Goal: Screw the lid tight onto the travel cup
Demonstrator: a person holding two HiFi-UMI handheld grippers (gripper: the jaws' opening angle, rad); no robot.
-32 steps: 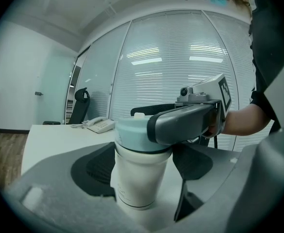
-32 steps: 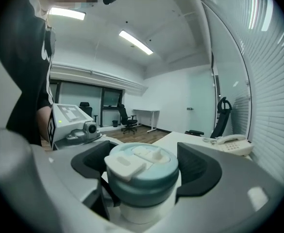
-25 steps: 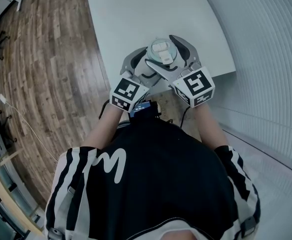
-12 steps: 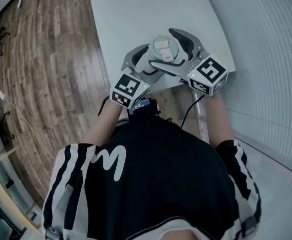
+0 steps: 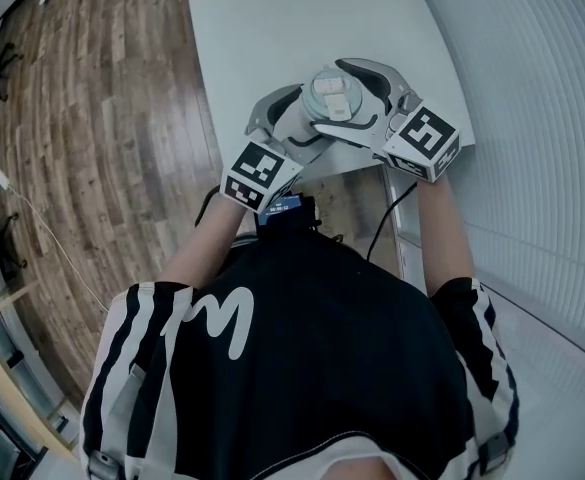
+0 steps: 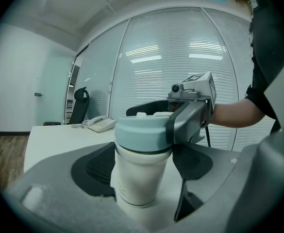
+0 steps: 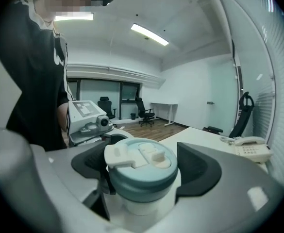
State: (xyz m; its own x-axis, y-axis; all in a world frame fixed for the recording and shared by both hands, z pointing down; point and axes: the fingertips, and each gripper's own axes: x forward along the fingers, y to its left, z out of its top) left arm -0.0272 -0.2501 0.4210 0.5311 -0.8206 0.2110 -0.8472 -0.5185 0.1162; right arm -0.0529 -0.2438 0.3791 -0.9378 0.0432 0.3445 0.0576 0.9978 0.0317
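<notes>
A white travel cup [image 6: 142,178] with a pale blue-green lid [image 5: 332,96] stands near the table's front edge. My left gripper [image 5: 302,118] is shut on the cup's body, with a dark pad against each side [image 6: 142,176]. My right gripper [image 5: 330,95] reaches in from the right, higher up, around the lid [image 7: 141,166]. Its jaws are closing and both pads meet the lid's rim [image 7: 142,171]. One right finger [image 6: 188,118] lies against the lid in the left gripper view. The lid sits level on the cup, its white flip tab on top.
The white table [image 5: 262,28] ends just in front of the cup, with wooden floor [image 5: 92,118] to its left. A desk phone [image 7: 251,149] rests farther back on the table. Slatted blinds [image 5: 532,88] run along the right, and office chairs stand in the distance.
My right gripper has swung round the lid, its marker cube moving right and farther from me. The left gripper and the cup have barely shifted.
</notes>
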